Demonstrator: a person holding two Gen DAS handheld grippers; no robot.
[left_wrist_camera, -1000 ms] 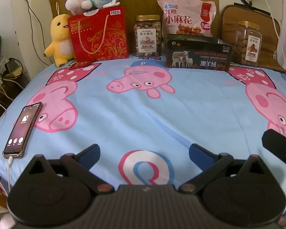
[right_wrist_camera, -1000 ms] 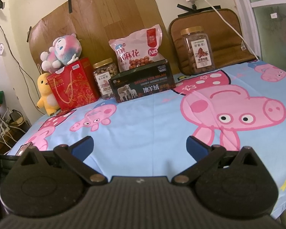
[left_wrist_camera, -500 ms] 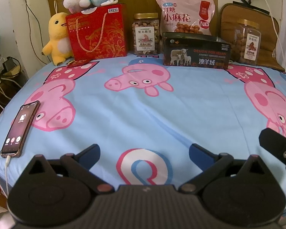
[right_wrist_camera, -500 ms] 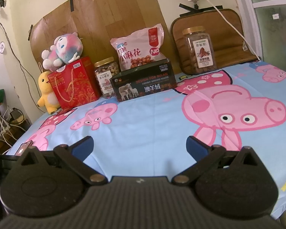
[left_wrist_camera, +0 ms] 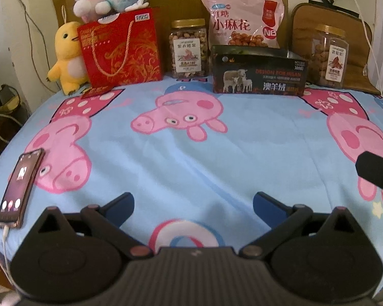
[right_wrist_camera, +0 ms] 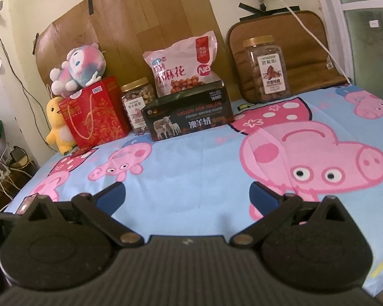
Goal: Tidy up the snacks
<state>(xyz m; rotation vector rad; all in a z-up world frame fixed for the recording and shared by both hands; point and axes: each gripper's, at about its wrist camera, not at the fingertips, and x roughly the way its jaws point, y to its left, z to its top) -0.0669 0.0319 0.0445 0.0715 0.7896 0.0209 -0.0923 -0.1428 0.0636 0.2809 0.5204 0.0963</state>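
Left wrist view: the left gripper (left_wrist_camera: 192, 204) hangs low over the sheet (left_wrist_camera: 191, 153), jaws spread wide and empty. The landmark is the black box (left_wrist_camera: 259, 76) at the far edge. A pink bag (left_wrist_camera: 242, 23) leans up just behind it; a small jar (left_wrist_camera: 189, 48) stands just left of it, a red gift bag (left_wrist_camera: 121, 51) further left. A second jar (left_wrist_camera: 329, 56) stands right of the box, clearly apart. A phone (left_wrist_camera: 19, 188) lies well short of the box, at the near left.

Right wrist view: the right gripper (right_wrist_camera: 187, 195) is likewise wide and empty, well short of the box (right_wrist_camera: 189, 114). The tall jar (right_wrist_camera: 266, 68) sits to the box's right against a brown cushion (right_wrist_camera: 288, 51); the bag (right_wrist_camera: 183, 63) is behind it.

The step looks like the first reach — nothing is grasped yet. To do it well, each gripper should probably take the jar on its own side, closing across the body below the lid — and keep the left path clear of the phone. The bag is soft; pinch its top seam rather than its belly.
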